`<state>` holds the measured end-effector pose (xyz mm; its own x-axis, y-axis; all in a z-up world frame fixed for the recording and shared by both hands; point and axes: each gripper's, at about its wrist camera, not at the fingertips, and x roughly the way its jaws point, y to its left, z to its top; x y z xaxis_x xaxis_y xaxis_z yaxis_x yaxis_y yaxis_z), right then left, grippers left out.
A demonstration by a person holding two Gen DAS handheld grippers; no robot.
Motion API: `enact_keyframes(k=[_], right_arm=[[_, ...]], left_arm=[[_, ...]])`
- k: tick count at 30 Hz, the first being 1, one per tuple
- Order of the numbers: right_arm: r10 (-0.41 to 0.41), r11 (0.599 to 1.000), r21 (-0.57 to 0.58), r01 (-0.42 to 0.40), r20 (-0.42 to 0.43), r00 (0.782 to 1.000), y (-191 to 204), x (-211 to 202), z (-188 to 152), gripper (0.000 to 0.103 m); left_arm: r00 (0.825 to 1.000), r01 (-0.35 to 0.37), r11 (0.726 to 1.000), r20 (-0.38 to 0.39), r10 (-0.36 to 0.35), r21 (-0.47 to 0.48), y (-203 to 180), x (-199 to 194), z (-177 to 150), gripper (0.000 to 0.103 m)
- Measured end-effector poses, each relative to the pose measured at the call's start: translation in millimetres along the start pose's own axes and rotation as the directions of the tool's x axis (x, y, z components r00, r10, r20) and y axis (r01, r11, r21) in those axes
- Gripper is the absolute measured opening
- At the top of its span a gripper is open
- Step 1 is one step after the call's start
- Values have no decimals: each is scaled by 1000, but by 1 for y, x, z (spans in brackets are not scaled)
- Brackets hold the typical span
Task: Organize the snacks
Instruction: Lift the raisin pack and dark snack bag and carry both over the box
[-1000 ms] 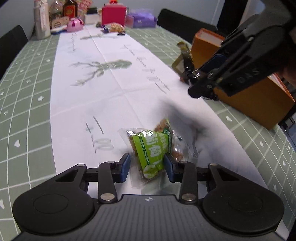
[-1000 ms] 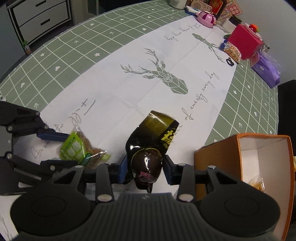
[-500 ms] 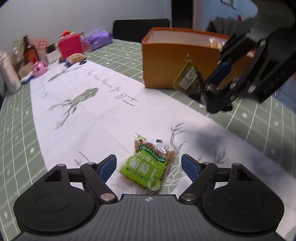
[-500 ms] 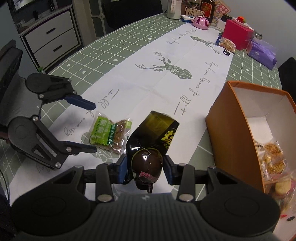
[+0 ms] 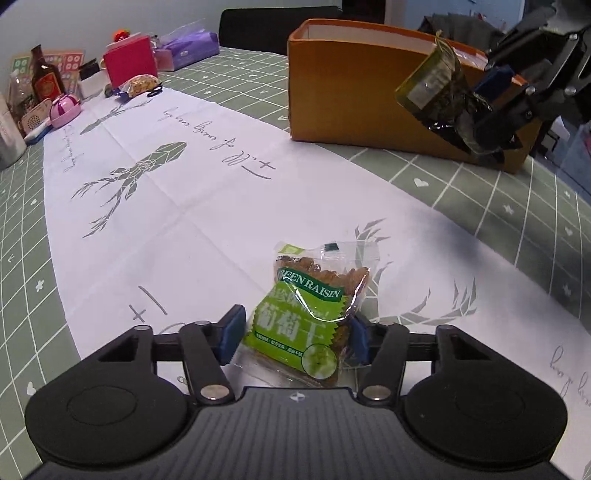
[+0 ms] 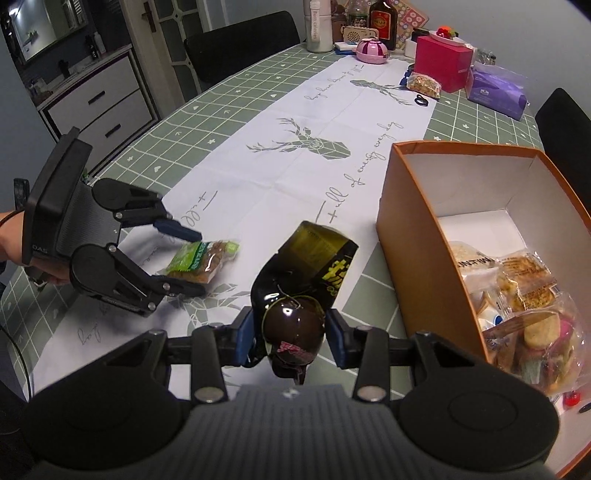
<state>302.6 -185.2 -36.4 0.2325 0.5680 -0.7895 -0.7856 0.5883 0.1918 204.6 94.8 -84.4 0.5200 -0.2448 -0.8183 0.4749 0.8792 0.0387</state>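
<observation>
A green raisin packet [image 5: 306, 314] lies on the white table runner [image 5: 177, 221] between the jaws of my left gripper [image 5: 295, 332], which are closing. Its right pad touches the wrapper; a thin gap shows at the left pad. In the right wrist view the left gripper [image 6: 188, 262] brackets the same packet [image 6: 201, 258]. My right gripper [image 6: 291, 332] is shut on a dark olive snack packet [image 6: 317, 258], held in the air just left of the orange box [image 6: 417, 229]. In the left wrist view the dark packet [image 5: 436, 92] hangs in front of the box [image 5: 351, 92].
Several wrapped snacks [image 6: 524, 295] fill the near end of the box. At the far table end stand a pink box [image 6: 443, 62], a purple pack [image 6: 495, 88], bottles [image 6: 382, 18] and a small snack bag [image 6: 423, 85]. Dark chairs [image 6: 240, 40] and a drawer cabinet [image 6: 99, 103] ring the table.
The left jaws opened wide off the raisin packet, then closed in around it again, now lying crosswise. The right gripper carried the dark packet sideways to the box's edge.
</observation>
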Motion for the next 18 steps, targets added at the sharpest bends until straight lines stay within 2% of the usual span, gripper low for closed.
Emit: enact_keyframes(k=[2,5,12,18], right_arm=[[-1,1000,8,1,4,1000,-2,-1,1,41],[-1,1000,12,1,16,1000,-2,-4,2,41],[-3,1000,12,3,40,999,-2,-12,4,41],[-16,1000,12,15,58,998,-4,-20,6,41]], left_arm=[[1000,1,1000,-2,-1,-15,1,-2,2,53],[1000,10,999,2,-10,-45,2,-7,6,51],[999,-21,997,32,23,-71,0,-24,18,50],[997,-29,997,66,34,-76,-10,-37,41,50]])
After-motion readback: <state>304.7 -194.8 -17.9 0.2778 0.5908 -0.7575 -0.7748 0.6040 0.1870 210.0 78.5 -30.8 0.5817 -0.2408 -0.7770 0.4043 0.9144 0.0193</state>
